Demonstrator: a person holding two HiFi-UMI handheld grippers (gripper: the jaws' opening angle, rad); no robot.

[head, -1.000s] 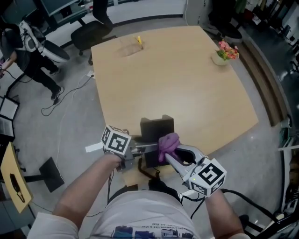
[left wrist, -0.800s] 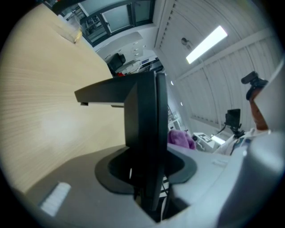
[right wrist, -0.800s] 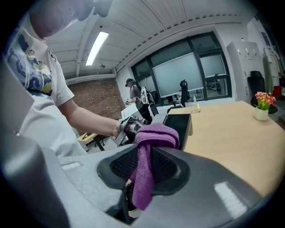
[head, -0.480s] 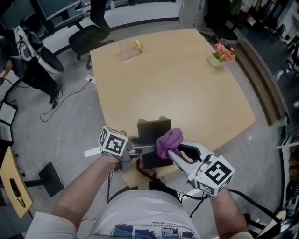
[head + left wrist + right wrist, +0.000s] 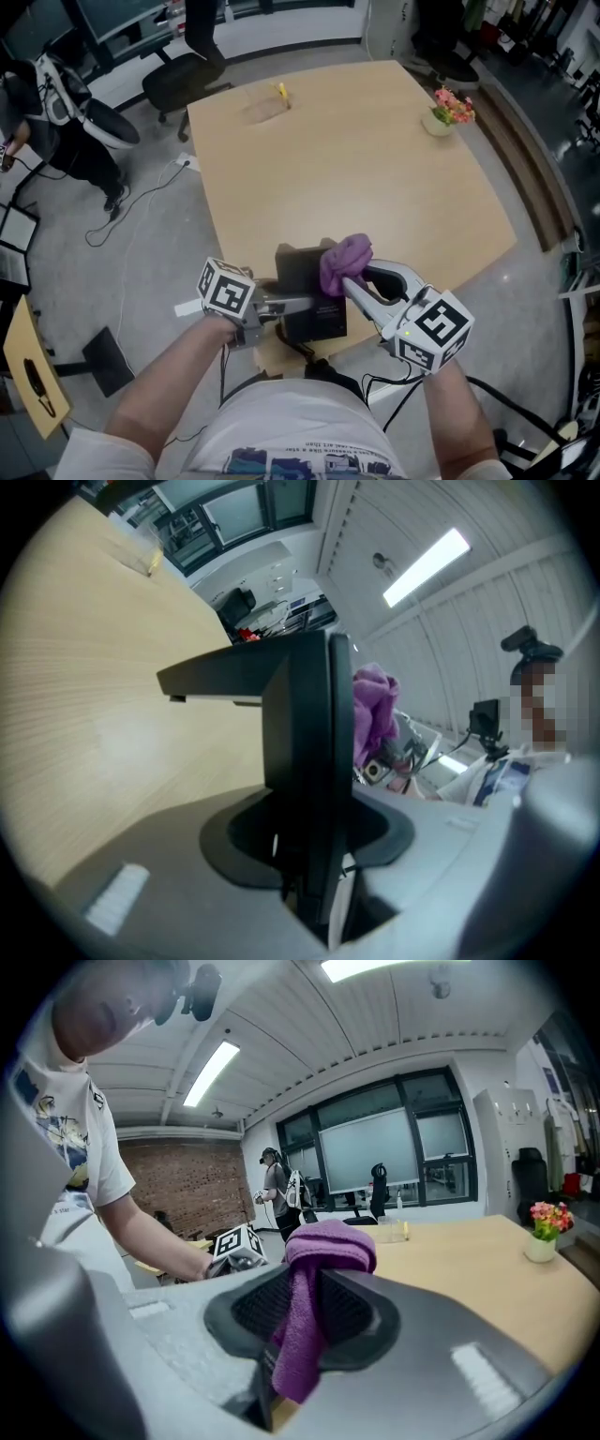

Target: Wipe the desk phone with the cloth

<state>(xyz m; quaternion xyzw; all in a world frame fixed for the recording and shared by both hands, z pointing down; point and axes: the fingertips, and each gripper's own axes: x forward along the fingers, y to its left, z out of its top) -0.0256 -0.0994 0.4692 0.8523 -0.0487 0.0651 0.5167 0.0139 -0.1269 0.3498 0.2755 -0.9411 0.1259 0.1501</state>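
Far pot [image 5: 437, 123] holds flowers [image 5: 454, 103]. Black desk phone [image 5: 302, 270] at near table [image 5: 356, 169] edge, pinched by left gripper [image 5: 298, 305], jaws half apart. Purple cloth [image 5: 343, 260] squeezed tight in right gripper [image 5: 349, 284], by phone's corner. Only right gripper view shows brick wall [image 5: 178, 1194].

One desk phone [image 5: 302, 272], one cloth [image 5: 344, 259], two grippers [image 5: 302, 304] [image 5: 351, 283], one flower pot [image 5: 441, 120], one table [image 5: 375, 187].

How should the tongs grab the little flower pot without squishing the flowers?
Probably the flower pot by its pale round body, coming in level from the side. The flowers stick up out of its top, so coming from above would crush them; the body below is bare and stands upright near the table's far corner.
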